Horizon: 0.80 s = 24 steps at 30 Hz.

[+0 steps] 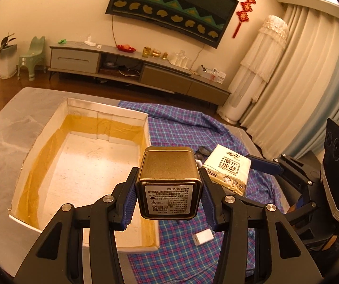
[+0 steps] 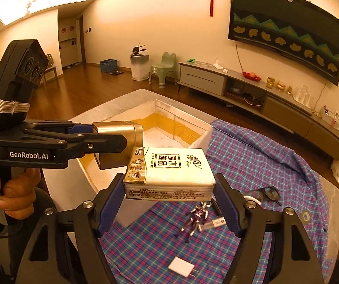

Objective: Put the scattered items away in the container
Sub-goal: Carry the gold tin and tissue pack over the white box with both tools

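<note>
My left gripper (image 1: 169, 189) is clamped on a gold tin (image 1: 169, 182). The tin sits in the low middle of the left view, up in the air, right by the near right corner of the white box (image 1: 79, 161). The box fills the left middle of that view and has yellow tape inside.

My right gripper (image 2: 169, 189) is clamped on a pack of tissues (image 2: 169, 172). The pack is in the middle of the right view, held up over the checked cloth (image 2: 252, 156) on the surface (image 1: 1, 142).

Still lying on the cloth, low in the right view, I see a shiny little toy figure (image 2: 195, 217), dark glasses (image 2: 264, 194) to the right, and a flat white square (image 2: 181, 267) near the bottom. A small white plug (image 1: 202, 236) lies on the cloth in the low middle of the left view.
</note>
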Motion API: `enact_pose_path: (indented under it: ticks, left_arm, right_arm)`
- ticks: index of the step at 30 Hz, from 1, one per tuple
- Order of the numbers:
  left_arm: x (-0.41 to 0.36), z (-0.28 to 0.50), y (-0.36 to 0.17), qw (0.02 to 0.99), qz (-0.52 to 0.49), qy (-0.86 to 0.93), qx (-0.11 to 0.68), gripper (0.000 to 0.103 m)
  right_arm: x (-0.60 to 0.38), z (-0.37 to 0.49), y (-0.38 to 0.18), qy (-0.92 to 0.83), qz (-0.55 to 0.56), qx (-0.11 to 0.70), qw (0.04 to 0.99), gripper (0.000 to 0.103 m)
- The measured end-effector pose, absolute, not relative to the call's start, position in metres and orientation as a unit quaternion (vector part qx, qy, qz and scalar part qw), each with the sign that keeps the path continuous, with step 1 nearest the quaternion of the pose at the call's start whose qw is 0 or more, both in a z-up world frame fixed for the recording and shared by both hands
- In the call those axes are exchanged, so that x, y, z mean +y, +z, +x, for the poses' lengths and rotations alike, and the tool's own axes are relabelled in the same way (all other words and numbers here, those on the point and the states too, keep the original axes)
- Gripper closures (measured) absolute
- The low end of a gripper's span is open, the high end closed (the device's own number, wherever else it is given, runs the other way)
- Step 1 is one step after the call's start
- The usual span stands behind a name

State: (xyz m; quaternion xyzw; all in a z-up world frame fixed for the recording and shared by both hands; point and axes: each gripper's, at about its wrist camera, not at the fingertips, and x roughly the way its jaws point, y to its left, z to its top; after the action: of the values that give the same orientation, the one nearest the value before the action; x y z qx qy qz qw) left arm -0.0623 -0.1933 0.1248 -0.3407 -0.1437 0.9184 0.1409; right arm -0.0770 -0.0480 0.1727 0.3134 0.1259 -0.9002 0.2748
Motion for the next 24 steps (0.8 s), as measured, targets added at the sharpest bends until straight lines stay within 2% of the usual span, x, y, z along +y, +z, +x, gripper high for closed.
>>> enact_pose_path:
  ticks: [13, 24]
  left_arm:
    - [-0.238, -0.105, 0.106, 0.094, -0.377, 0.906, -0.167, 0.052]
    - [-0.274, -0.152, 0.07, 0.042, -0.44, 0.877, -0.188, 0.052]
  right_arm:
    - [-0.092, -0.116, 0.174, -0.886, 0.322, 0.134, 0.305, 0.028]
    - [-0.138, -0.172, 0.14, -0.852, 0.371, 0.183, 0.322, 0.028]
